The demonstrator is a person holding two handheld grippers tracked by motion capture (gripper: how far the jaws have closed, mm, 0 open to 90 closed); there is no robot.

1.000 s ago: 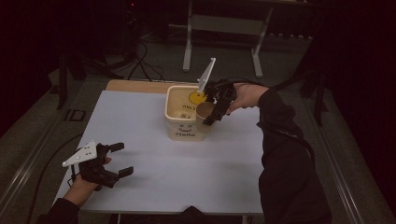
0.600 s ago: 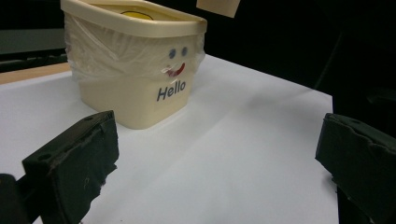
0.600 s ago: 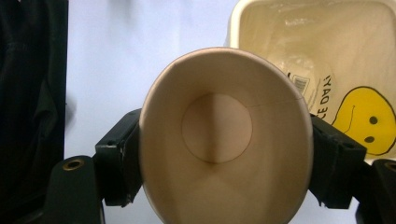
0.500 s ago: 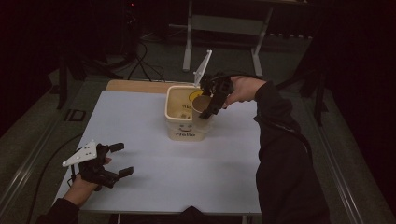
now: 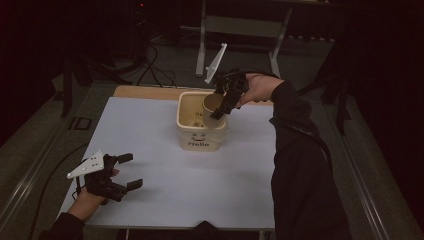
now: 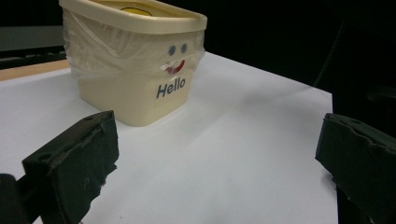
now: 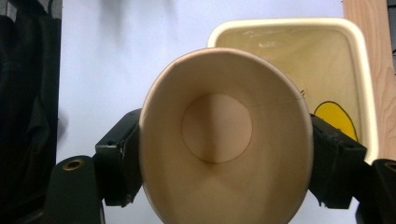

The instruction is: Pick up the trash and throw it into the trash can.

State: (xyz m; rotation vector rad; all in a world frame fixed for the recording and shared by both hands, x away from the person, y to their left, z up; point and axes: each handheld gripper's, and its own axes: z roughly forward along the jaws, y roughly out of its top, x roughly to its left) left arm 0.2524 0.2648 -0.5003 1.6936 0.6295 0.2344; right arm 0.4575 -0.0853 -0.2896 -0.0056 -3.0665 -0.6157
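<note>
i have my right hand-held gripper (image 5: 220,107) closed on a paper cup (image 5: 212,108), its jaws pressing the cup's sides from left and right so the rim is squeezed into an oval in the right gripper view (image 7: 224,135). in the high view the cup hangs tilted above the cream tub (image 5: 186,131), over the tub's right half and clear of its floor, with its open mouth turned toward my side. the tub carries a smiley face and the word "hello" on its front wall (image 6: 135,88) and seems to be wrapped in a clear film, though the left gripper view is too soft for me to be sure. looking down past the cup, i see a yellow thing (image 7: 337,119) lying in the tub near its far right corner; i cannot tell what it is. the tub stands on the white tabletop (image 5: 150,135), toward the far edge. my left hand-held gripper (image 5: 124,171) rests on the tabletop well to the near left of the tub, its jaws spread wide with nothing between them, pointing toward the tub. the grey three-cornered plate (image 5: 88,165) sits on top of it, on the side away from the tub.
</note>
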